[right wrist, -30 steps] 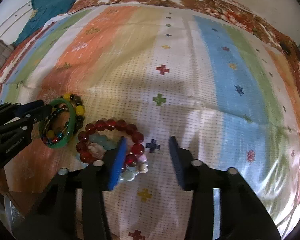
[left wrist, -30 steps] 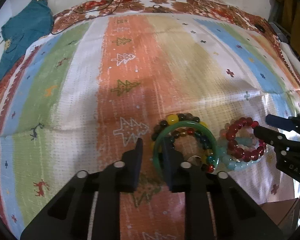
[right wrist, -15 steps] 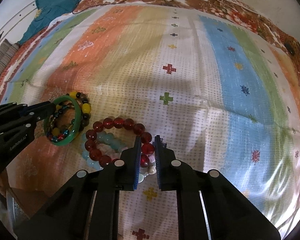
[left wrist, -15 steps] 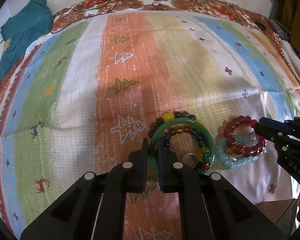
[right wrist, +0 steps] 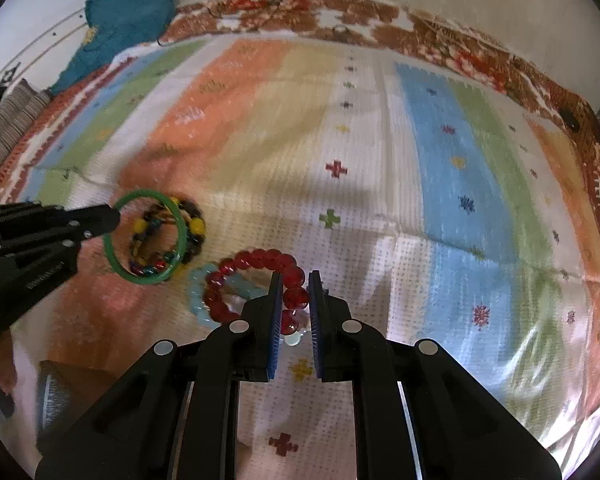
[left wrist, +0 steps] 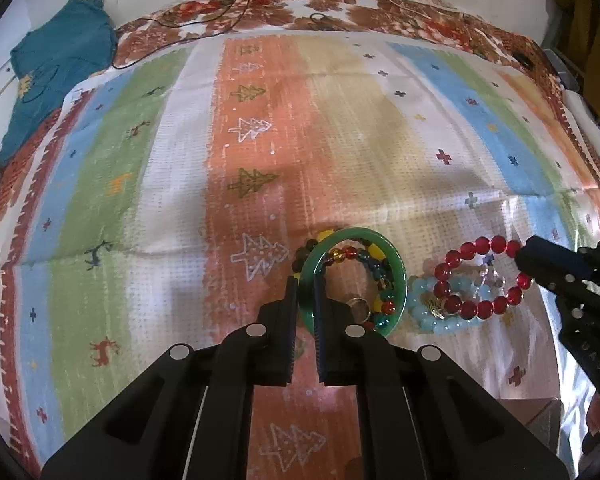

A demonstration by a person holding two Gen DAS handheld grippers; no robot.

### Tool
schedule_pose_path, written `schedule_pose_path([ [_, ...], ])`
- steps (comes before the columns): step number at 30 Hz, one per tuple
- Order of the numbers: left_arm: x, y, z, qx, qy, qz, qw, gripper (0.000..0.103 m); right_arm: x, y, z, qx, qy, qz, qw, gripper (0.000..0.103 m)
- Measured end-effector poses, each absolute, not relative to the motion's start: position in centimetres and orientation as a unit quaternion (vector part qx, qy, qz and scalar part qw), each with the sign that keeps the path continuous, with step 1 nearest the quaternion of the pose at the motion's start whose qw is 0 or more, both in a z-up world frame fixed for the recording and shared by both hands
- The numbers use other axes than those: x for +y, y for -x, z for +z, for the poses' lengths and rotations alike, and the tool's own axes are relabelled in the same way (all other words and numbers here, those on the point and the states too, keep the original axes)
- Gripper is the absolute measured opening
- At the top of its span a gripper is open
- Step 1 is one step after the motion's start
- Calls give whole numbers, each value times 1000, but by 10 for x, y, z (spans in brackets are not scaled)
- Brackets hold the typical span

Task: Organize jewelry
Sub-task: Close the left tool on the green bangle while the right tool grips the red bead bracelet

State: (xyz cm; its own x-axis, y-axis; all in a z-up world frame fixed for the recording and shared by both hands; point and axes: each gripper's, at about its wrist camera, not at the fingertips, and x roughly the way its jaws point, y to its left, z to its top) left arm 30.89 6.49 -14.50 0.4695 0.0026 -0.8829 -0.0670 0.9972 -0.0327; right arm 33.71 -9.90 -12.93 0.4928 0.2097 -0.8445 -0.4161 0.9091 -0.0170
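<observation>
my left gripper point(left wrist: 306, 300) is clamped on the near rim of the green bangle point(left wrist: 396, 264), one finger outside the ring and one inside it. my right gripper point(right wrist: 293, 300) is pinched on the red bead bracelet point(right wrist: 256, 260), with a bead or two squeezed between the blue pads.

both pieces sit on the striped cloth point(left wrist: 260, 140), close side by side. the bangle looks tipped up at my fingers. inside and under it lies a string of mixed coloured beads point(left wrist: 374, 268), and a small metal ring point(left wrist: 358, 307) lies within the same loop. under the red bracelet is a pale blue bead bracelet point(left wrist: 420, 300), and there seems to be a clear bead strand tangled there too, though i cannot tell how it is joined.

i judge this as the pick-up step: both grips are made and the job now is to pull each piece free of its heap. the next move calls for a slow, straight lift with each hand, watching that the loose beads slide off the bangle rather than ride up with it, and that the blue bracelet does not hook onto the red one. the bangle is hard and smooth, so it could swivel or slip between my pads. the red beads are on a string, so the loop will sag and swing. i see no box or tray in either view, so where to set them is not yet clear.
</observation>
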Motion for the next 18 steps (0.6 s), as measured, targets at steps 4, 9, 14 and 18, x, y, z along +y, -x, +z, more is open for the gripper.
schedule_pose_path([
  [4,64,-303,-136,509,35,22,860,7,-96,-330,-114,449,117,185,866,14],
  [9,62,-297,-126,503,31,28,864,7,-94,-325,-109,439,129,182,870,14],
  [14,63,-291,-119,498,29,33,866,7,-100,-320,-104,434,123,176,875,14],
  [18,64,-283,-112,495,30,38,867,7,-104,-315,-98,428,121,171,879,14],
])
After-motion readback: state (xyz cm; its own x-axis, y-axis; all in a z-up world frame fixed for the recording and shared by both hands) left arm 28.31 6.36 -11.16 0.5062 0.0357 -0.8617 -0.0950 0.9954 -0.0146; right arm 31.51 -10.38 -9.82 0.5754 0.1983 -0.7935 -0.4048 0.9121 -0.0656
